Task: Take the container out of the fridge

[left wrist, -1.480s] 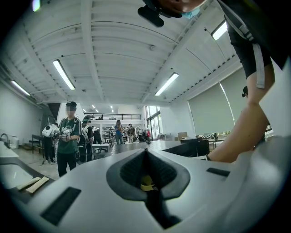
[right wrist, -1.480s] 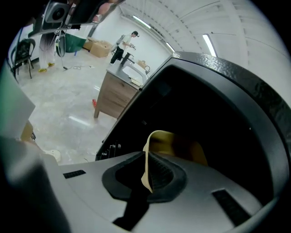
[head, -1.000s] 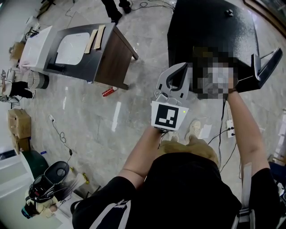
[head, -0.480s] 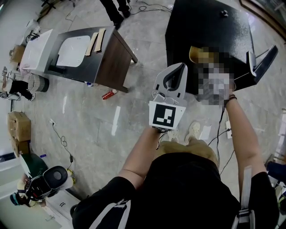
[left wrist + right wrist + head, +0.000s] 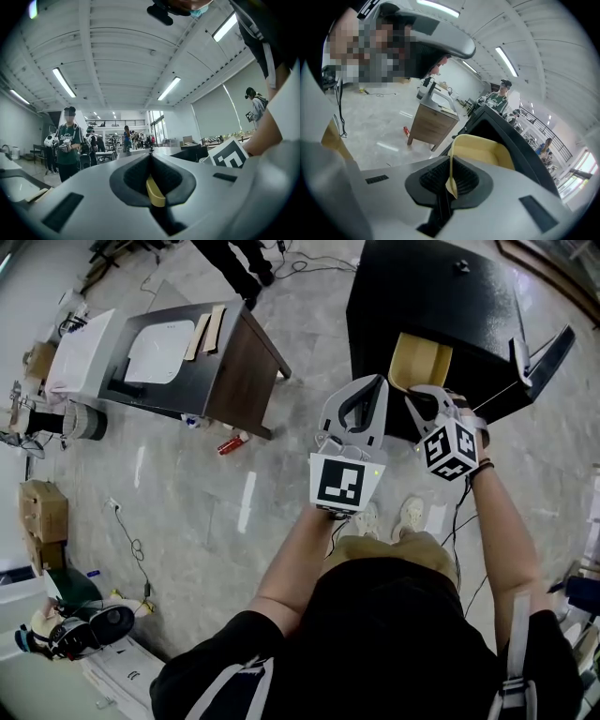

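The black fridge stands on the floor at the top right, its door swung open to the right. A pale yellow container sits at the fridge's opening. My right gripper is shut on its near rim. In the right gripper view the thin yellow wall of the container runs down between the closed jaws of the right gripper, with the fridge behind. My left gripper hangs just left of the container, shut and holding nothing. In its own view the left gripper points up at the ceiling.
A dark wooden desk with a white board on it stands at the upper left, and a red can lies on the floor beside it. A power strip and cables lie to the right of my feet. People stand far off.
My right gripper and the yellow container have come slightly out of the fridge toward me. The left gripper has hardly moved.
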{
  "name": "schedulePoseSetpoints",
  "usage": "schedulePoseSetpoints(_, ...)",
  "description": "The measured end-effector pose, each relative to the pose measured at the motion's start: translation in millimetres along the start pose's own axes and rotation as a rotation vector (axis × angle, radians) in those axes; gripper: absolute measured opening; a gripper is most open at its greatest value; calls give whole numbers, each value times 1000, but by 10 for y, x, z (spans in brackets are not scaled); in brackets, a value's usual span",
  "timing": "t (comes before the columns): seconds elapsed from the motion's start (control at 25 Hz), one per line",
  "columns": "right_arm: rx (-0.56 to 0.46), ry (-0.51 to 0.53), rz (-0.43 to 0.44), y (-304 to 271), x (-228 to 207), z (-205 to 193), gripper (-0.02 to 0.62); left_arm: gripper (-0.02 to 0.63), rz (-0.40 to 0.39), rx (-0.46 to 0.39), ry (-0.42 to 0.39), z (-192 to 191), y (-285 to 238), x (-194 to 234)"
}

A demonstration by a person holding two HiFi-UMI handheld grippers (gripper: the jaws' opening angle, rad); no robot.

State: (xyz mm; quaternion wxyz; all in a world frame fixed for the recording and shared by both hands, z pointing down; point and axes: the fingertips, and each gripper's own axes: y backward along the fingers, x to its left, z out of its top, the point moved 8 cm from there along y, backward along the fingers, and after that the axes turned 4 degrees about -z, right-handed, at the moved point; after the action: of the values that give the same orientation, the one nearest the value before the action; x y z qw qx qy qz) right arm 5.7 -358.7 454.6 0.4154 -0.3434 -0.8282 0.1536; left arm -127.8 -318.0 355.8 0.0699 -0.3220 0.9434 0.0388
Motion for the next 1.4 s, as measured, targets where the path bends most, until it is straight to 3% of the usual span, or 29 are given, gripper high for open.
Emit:
schedulePoseSetpoints(0.16, -29, -43, 6, 170, 119, 90, 46, 23, -4, -35, -22, 60, 83, -19)
schedulePoseSetpoints(0.44, -108, -139, 7, 451, 253, 284, 46, 23, -6, 19, 0, 95, 221, -48)
schedulePoseSetpoints(0.84, -190, -268, -10, 834, 301, 462, 46, 23, -34, 4, 8, 195, 247, -112)
schedulePoseSetpoints(1.4, -356, -441, -220, 1403, -97, 603, 46, 23, -87, -50, 14, 424, 92, -331)
